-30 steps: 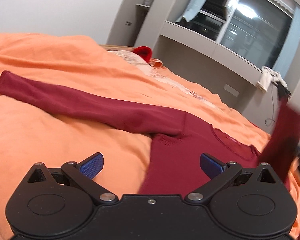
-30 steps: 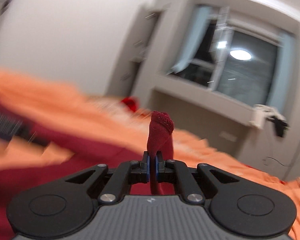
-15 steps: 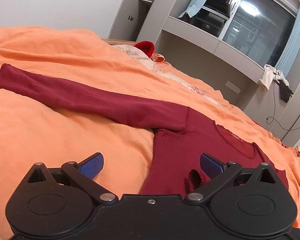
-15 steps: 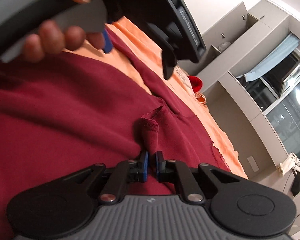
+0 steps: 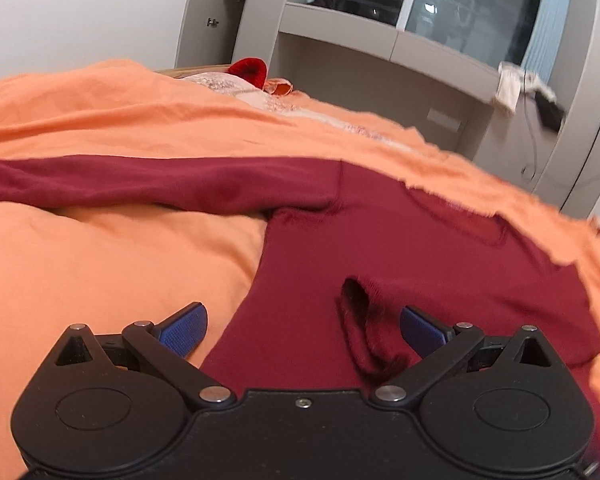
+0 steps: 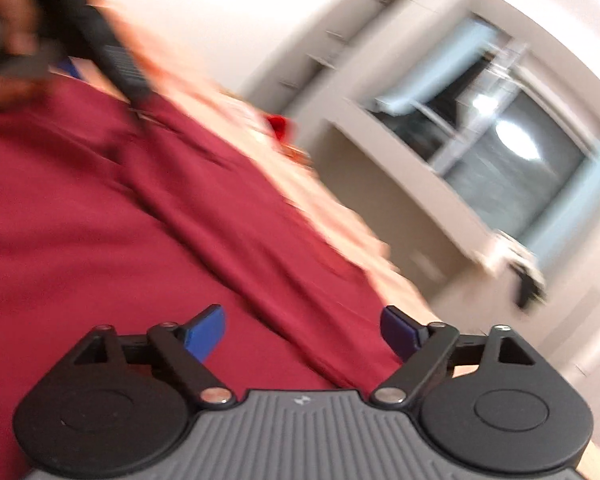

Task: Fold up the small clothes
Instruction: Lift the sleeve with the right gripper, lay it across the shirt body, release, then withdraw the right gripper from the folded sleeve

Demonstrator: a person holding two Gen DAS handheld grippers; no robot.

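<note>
Right gripper (image 6: 302, 330) just popped wide, dropping the cuff (image 5: 360, 300) onto the maroon sweater (image 5: 420, 248) between the left gripper's (image 5: 302, 330) wide-spread, empty jaws. One sleeve folded in, I'd say; the other still stretches away left.

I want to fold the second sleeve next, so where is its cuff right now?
In the left wrist view the cuff lies folded onto the sweater's body, just ahead of the open left gripper, nearer its right-hand finger.
</note>
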